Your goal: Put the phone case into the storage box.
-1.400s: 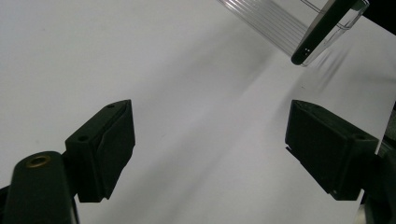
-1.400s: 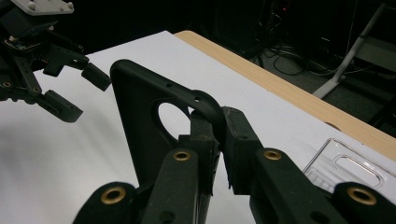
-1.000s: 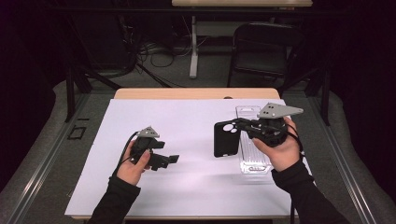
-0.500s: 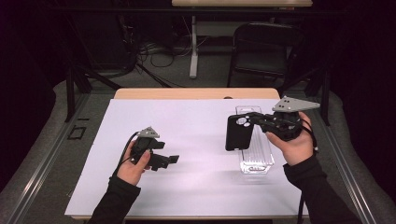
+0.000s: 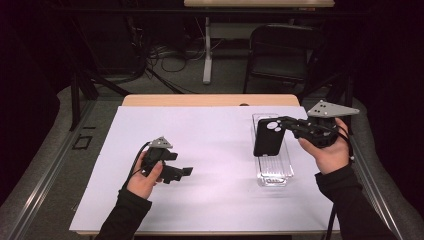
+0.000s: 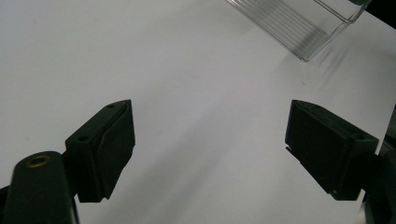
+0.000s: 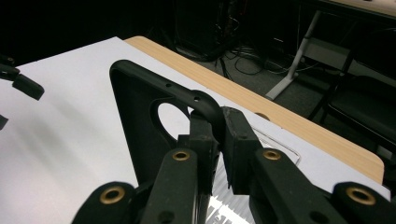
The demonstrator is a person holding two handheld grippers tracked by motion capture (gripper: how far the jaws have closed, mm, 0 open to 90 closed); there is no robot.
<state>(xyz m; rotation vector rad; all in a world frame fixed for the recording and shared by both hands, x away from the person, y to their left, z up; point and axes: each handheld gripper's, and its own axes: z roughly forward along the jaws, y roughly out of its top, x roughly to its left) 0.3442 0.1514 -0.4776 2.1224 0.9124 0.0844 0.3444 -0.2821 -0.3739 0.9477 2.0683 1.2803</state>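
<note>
Two grippers working: right gripper pinches the black phone case above the clear tray; left gripper fingers wide open, empty.

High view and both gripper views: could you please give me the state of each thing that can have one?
Black phone case: lifted, pinched at its rim, empty.
Clear tray: on the white sheet, open-topped, empty.
Right gripper: shut on the phone case.
Left gripper: open, nothing between its jaws.

The phone case looks like matt black plastic, smooth. The tray under it is clear, glossy ribbed plastic. The bench is pale wood under smooth white paper.
</note>
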